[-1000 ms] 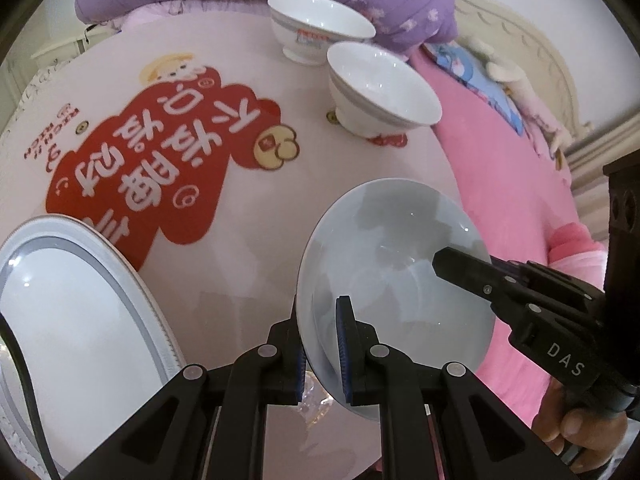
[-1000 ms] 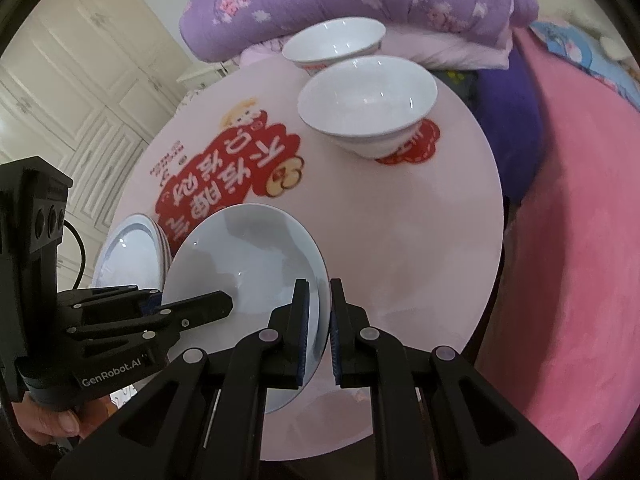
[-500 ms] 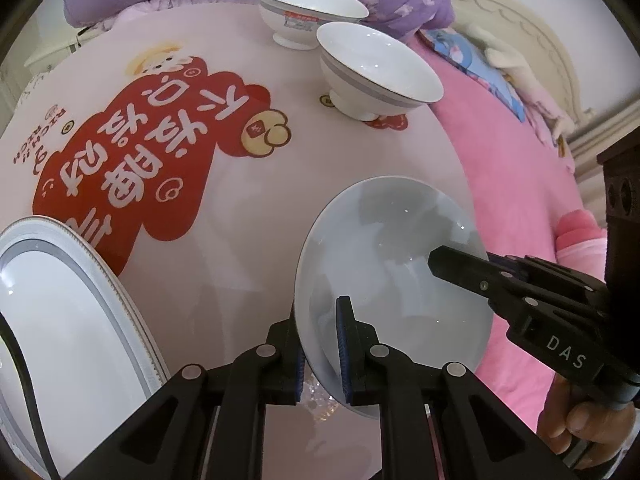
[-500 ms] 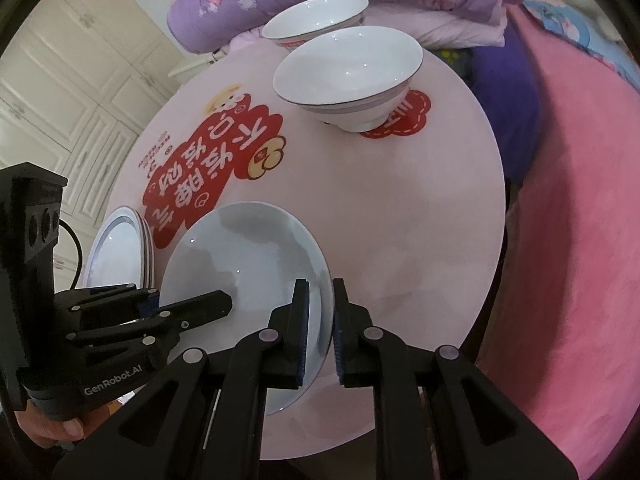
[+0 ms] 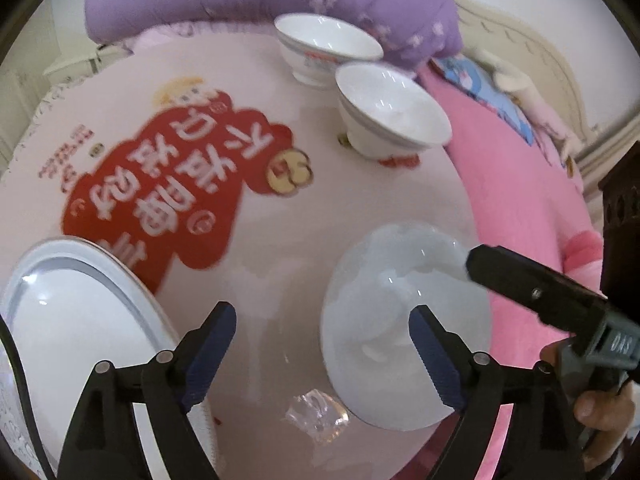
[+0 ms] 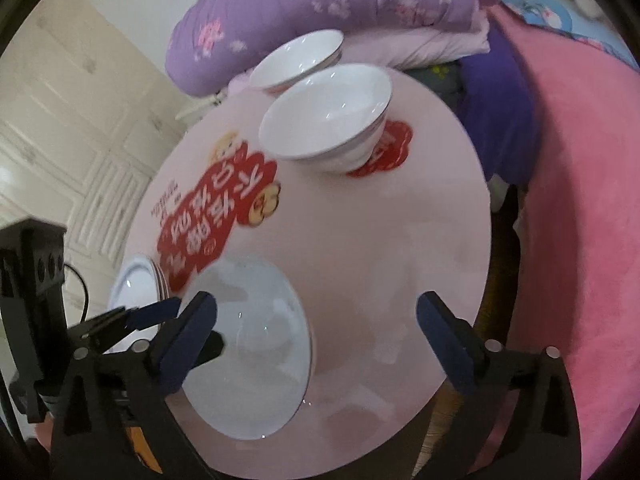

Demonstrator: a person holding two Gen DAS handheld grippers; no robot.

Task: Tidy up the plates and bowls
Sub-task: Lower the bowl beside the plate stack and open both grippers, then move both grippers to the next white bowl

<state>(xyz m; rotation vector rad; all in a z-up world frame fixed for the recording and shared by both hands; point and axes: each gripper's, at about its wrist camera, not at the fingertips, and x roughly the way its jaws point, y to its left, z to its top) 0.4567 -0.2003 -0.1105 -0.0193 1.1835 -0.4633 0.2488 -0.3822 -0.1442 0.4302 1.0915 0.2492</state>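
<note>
Lying flat near the round pink table's [image 6: 440,216] front edge, plate [image 6: 256,344] freed, left gripper [image 5: 324,344] and right gripper [image 6: 316,332] just sprung wide, straddling opposite rims, bowls [image 6: 328,116] waiting beyond, nearer the right.

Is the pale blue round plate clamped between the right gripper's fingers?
No, the right gripper stands wide open, with the pale blue round plate lying flat on the pink table.
</note>
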